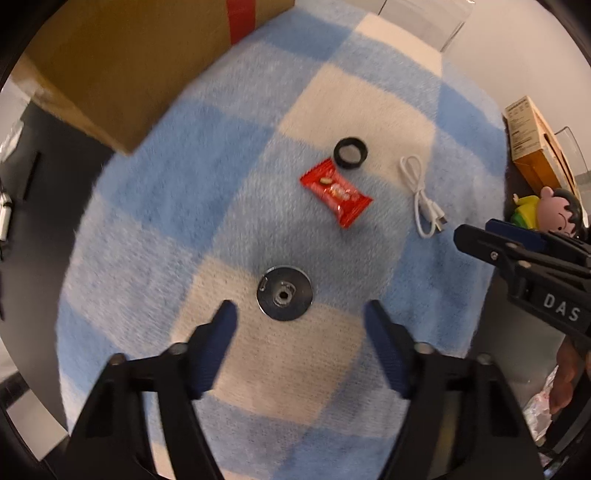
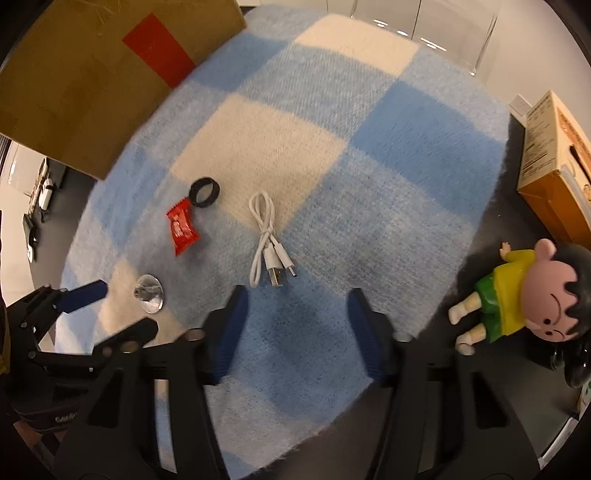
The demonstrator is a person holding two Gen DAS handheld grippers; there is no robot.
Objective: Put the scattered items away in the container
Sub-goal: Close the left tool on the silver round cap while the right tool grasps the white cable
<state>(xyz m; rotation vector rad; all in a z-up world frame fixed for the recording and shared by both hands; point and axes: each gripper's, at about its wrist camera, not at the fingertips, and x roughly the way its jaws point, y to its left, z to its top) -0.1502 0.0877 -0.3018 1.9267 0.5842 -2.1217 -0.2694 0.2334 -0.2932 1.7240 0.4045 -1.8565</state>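
Note:
On the blue and cream checked cloth [image 1: 236, 192] lie a silver metal disc [image 1: 284, 292], a red snack packet [image 1: 335, 191], a black ring [image 1: 350, 152] and a coiled white USB cable [image 1: 421, 199]. My left gripper [image 1: 300, 314] is open and empty, its fingers either side of and just short of the disc. My right gripper [image 2: 297, 299] is open and empty, just short of the cable [image 2: 267, 240]. The right wrist view also shows the disc [image 2: 149, 293], packet [image 2: 181, 229], ring [image 2: 204, 192] and left gripper [image 2: 110, 306]. A clear container [image 1: 421, 22] stands at the cloth's far edge.
A large cardboard box with red tape [image 1: 122, 70] sits at the far left on the cloth. A cartoon figurine [image 2: 524, 295] and an orange carton [image 2: 554, 166] lie on the dark table to the right. The right gripper shows in the left wrist view [image 1: 461, 236].

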